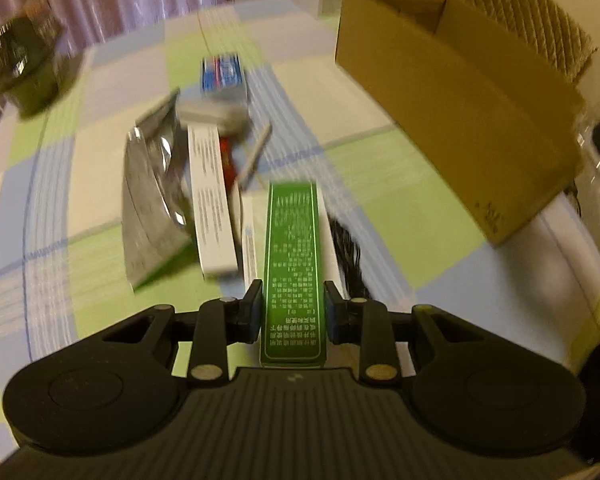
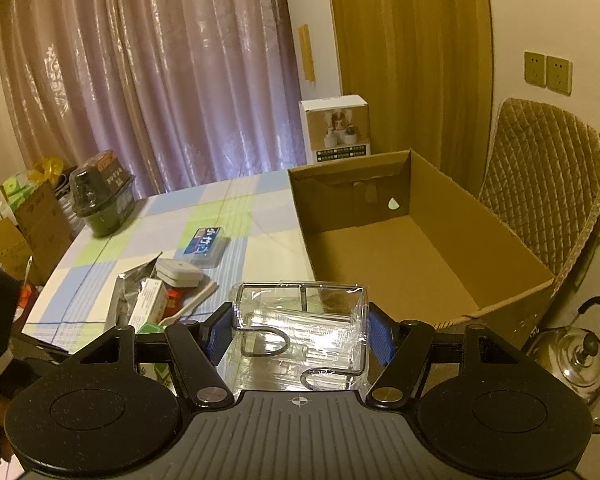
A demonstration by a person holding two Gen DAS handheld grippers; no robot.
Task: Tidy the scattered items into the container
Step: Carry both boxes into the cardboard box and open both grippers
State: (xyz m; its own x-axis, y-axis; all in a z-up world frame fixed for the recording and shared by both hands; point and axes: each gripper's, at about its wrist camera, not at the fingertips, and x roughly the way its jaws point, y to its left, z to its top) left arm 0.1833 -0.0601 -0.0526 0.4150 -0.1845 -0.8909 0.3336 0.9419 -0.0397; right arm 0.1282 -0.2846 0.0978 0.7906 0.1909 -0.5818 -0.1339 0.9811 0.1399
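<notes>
My left gripper (image 1: pixel 293 300) is shut on a long green box (image 1: pixel 293 264) with white print, held above the checked tablecloth. Ahead of it lie a white box (image 1: pixel 212 200), a silver foil pouch (image 1: pixel 152 192), a blue packet (image 1: pixel 222 74) and a black tassel (image 1: pixel 348 248). The open cardboard box (image 1: pixel 460 92) stands to the right. My right gripper (image 2: pixel 300 326) is shut on a clear plastic pack with metal hooks (image 2: pixel 302 332), held just left of the empty cardboard box (image 2: pixel 412 248). The scattered pile (image 2: pixel 168 292) lies to its left.
A dark jar (image 2: pixel 100 196) stands at the table's far left corner. A quilted chair (image 2: pixel 548 200) is behind the cardboard box and a steel kettle (image 2: pixel 576 356) sits at lower right. Curtains hang behind the table. A white carton (image 2: pixel 336 128) stands beyond the table.
</notes>
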